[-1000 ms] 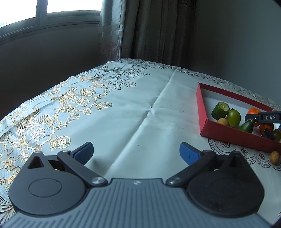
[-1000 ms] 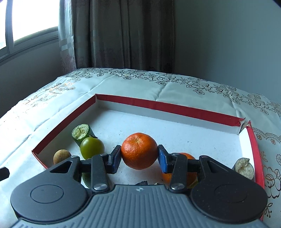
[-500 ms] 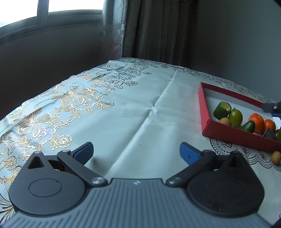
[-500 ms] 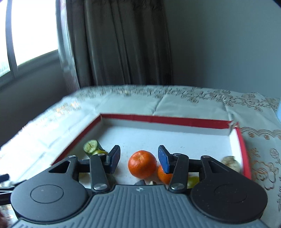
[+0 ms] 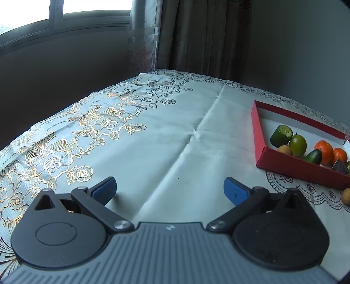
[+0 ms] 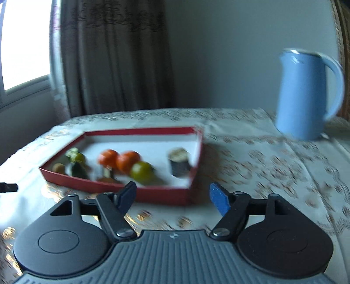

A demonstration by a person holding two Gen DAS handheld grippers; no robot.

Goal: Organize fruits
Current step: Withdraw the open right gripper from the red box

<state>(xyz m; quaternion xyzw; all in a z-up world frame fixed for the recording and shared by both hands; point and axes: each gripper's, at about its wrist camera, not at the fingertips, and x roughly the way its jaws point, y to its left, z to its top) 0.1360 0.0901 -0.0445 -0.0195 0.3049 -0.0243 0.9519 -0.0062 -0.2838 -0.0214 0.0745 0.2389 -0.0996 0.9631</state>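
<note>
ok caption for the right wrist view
Open right gripper near the red tray of fruit, blue kettle on the right.

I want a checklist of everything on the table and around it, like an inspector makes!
Surface: table under a pale floral tablecloth.
Job's things: red tray holding two oranges, a round green fruit, a cut green piece, a small avocado and a small tan fruit; another tan fruit lies on the cloth outside the tray.
Clutter: blue kettle standing beside the tray.
Grippers: left tool open, empty, over bare cloth; right tool open, empty, in front of the tray.
Cables: nothing seen.
Surroundings: window, brown curtain, plain wall.
</note>
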